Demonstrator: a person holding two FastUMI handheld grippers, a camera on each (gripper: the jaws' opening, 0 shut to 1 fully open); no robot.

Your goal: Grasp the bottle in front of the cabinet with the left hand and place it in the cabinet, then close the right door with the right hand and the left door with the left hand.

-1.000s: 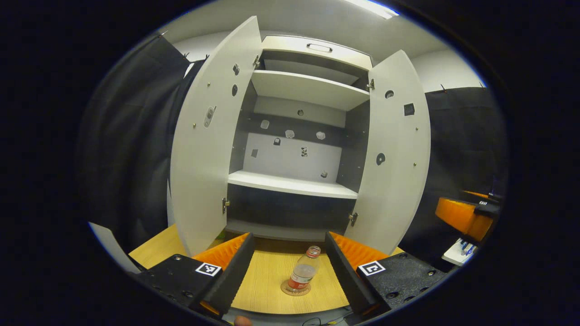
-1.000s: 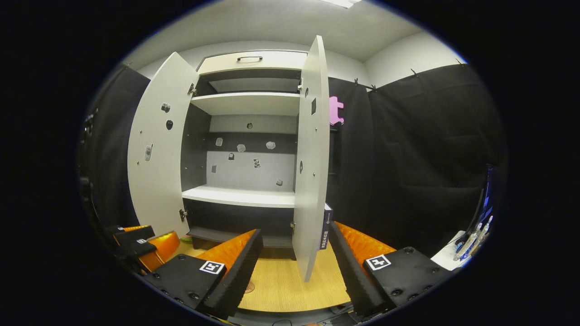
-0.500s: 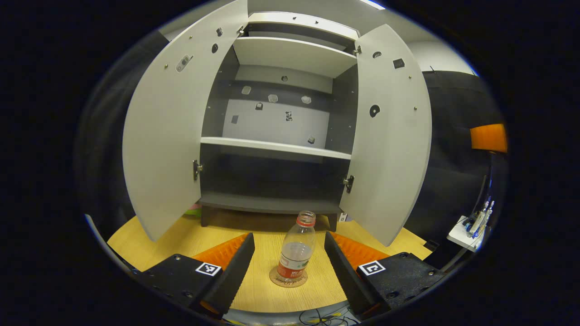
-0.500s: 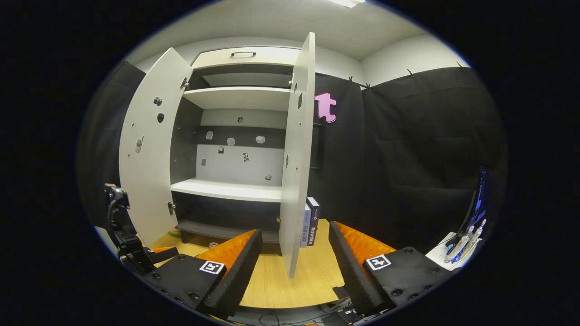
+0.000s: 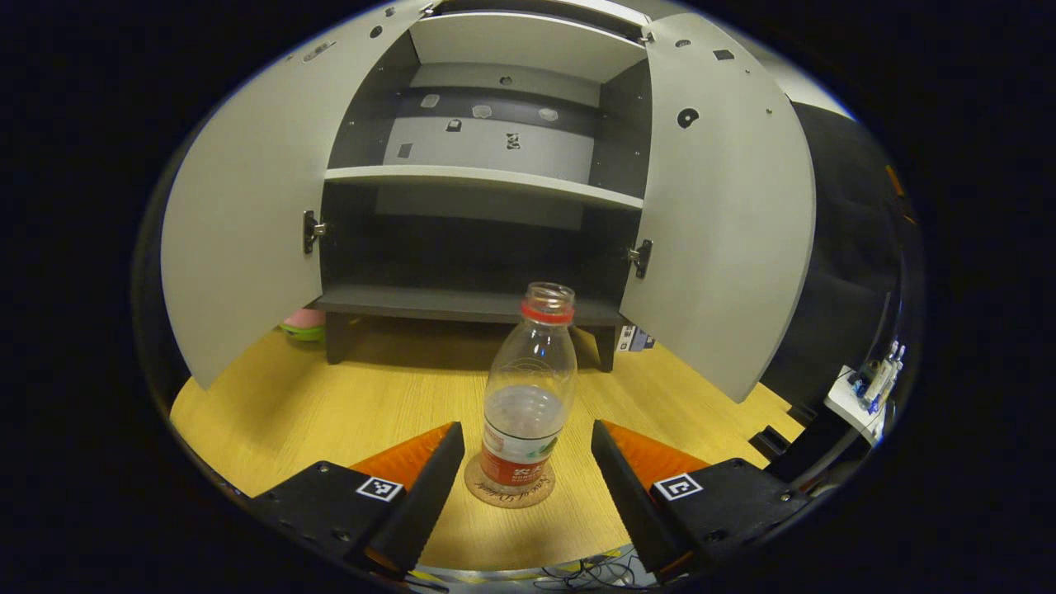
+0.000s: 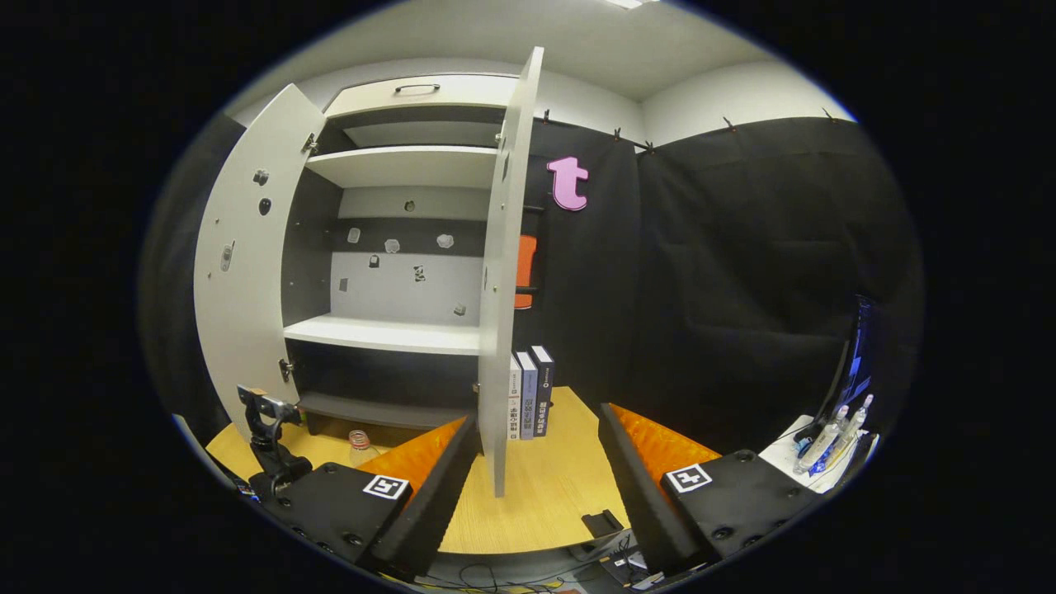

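— So, what is inside the cabinet [image 5: 462, 301] at this moment?

— In the left gripper view both doors stand wide open. The bottom compartment is dark and I see nothing stored in it. The shelf [image 5: 483, 175] above it also carries nothing; only small patches are on the back wall.

— And the bottle [image 5: 528, 396]?

— It stands upright on the wooden counter [image 5: 330, 404], in front of the cabinet and apart from it, on a round coaster [image 5: 509, 492]. Its long axis is vertical and the open mouth points up (I see no cap, only a red ring around the neck). It is clear, with some water in the lower part and a red label near the base.

— Where is the left gripper [image 5: 521, 478]?

— Its jaws are spread wide, one on each side of the bottle's base, and neither touches it.

— And the right gripper [image 6: 538, 474]?

— In the right gripper view its jaws are also spread, with nothing between them. The right door [image 6: 503, 272] shows there edge-on, just ahead of the jaws. Beside the cabinet a few books [image 6: 528, 394] stand upright on the counter. The bottle shows small at the lower left, near the cabinet's foot.

— Anything else?

— A pink and green thing [image 5: 301, 323] lies behind the left door [image 5: 239, 214]; I cannot tell what it is.
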